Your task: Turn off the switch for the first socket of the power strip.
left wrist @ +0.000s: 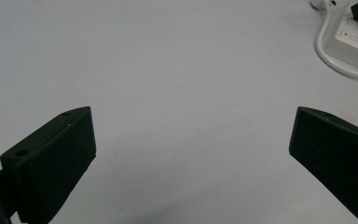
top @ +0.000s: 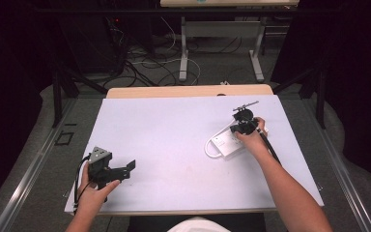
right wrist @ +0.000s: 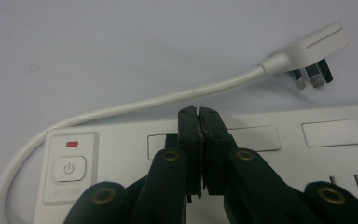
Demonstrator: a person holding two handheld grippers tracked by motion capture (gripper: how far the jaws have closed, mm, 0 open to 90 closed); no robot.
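Right gripper (right wrist: pixel 199 112): its two black jaws are pressed together with nothing between them, and the tips sit right over the top of the power strip
Power strip (right wrist: pixel 261 154): white and flat, lying on the right part of the table; it has a power button (right wrist: pixel 69 168) with a small red light above it at one end
Cord (right wrist: pixel 135 105): white, it curls away from the button end of the strip and lies on the table
Plug (right wrist: pixel 310 49): white, on its side at the end of the cord, just beside the strip
Left gripper (left wrist: pixel 191 140): jaws spread wide, nothing between them, low over the bare table, well apart from the strip
Table (top: pixel 169 135): covered with a pale sheet
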